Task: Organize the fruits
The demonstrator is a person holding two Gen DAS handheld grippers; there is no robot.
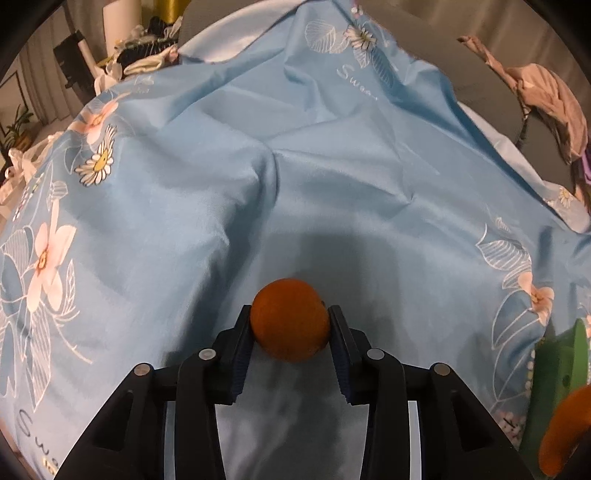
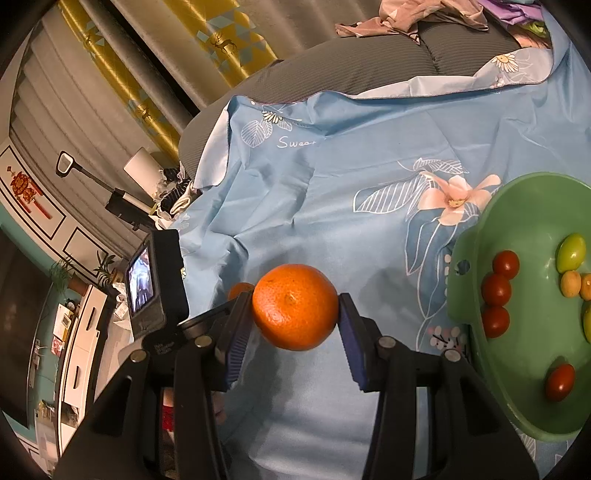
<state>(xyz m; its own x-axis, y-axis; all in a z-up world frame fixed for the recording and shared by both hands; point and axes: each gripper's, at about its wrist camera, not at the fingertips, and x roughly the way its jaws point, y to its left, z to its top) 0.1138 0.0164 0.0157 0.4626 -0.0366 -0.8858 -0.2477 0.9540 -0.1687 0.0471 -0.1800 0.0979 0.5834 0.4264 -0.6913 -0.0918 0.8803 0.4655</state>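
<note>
A small orange (image 1: 290,319) lies on the blue floral cloth (image 1: 258,184) between the fingers of my left gripper (image 1: 290,313). The jaws stand open around it, with the pads close on both sides. My right gripper (image 2: 295,300) is shut on a larger orange (image 2: 294,306) and holds it above the cloth. That fruit shows at the lower right edge of the left wrist view as an orange blur (image 1: 565,432). A green bowl (image 2: 517,229) sits to the right with red cherry tomatoes (image 2: 496,290) and small green and yellow fruits (image 2: 571,253) inside.
The left gripper's camera body (image 2: 155,280) stands close to the left of my right gripper. A grey ribbed cushion (image 2: 351,62) lies beyond the cloth, with crumpled clothes (image 2: 410,16) on it. The cloth is creased and folded.
</note>
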